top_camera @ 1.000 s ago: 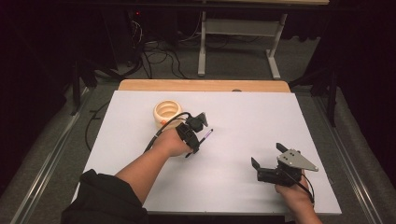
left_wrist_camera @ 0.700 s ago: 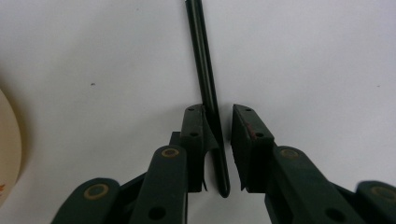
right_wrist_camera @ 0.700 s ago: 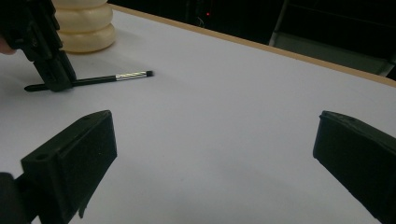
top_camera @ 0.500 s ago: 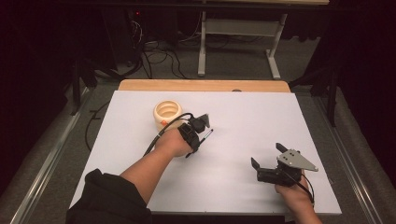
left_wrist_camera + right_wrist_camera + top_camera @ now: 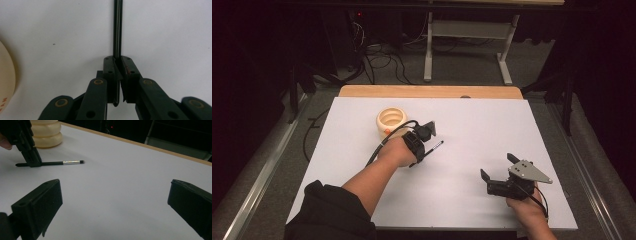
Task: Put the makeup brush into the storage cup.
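A thin black brush (image 5: 434, 146) lies flat on the white table (image 5: 472, 125), just to the right of a cream ribbed holder (image 5: 391, 121) that stands near the far left part of the sheet. The left gripper (image 5: 424, 145) is held over the brush's handle end, pointing down at the table, and its jaws have just been closing — in the left gripper view the two black pads are seen pressed against the handle (image 5: 117, 30) from either side, with the dark shaft running straight up and away from them. From the right gripper view the same grip is seen from the side: the brush (image 5: 62, 163) rests level on the sheet, its silver ferrule and dark tip pointing away from the left gripper (image 5: 33, 162), whose jaws are clamped near the plain end of the handle, while the holder (image 5: 46, 133) stands just behind. The right gripper (image 5: 492, 182) is held near the front right part of the table, well apart from the brush — its jaws are spread wide, with nothing between them but bare white surface. A wooden strip (image 5: 427, 91) is seen along the table's far edge.
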Available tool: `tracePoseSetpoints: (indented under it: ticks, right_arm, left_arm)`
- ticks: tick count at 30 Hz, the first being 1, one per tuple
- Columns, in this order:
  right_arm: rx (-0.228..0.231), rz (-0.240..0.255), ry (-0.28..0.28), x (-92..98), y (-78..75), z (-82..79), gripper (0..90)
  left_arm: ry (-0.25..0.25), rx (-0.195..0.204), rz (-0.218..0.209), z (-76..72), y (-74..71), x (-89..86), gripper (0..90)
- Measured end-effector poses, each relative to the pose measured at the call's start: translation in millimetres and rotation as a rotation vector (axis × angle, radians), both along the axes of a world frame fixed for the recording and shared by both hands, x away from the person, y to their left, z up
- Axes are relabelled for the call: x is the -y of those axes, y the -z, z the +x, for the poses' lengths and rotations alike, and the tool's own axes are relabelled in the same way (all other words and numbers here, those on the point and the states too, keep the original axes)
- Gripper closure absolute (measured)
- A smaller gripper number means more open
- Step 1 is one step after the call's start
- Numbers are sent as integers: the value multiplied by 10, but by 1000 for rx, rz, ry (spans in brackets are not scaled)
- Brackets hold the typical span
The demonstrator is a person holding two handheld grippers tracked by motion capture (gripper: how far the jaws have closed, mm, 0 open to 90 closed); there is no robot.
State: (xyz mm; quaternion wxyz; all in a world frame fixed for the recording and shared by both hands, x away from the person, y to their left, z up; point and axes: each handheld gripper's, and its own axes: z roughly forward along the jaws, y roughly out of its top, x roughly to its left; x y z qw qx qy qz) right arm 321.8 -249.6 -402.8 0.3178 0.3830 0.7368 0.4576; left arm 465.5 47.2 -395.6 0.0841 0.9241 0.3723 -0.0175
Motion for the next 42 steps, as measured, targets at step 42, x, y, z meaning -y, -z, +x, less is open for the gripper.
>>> tracePoseSetpoints:
  ticks: [42]
  right_arm:
    - [-11,3,3,0,11,5,7]
  left_arm:
    - [9,45,-44,-89,-146,-205,836]
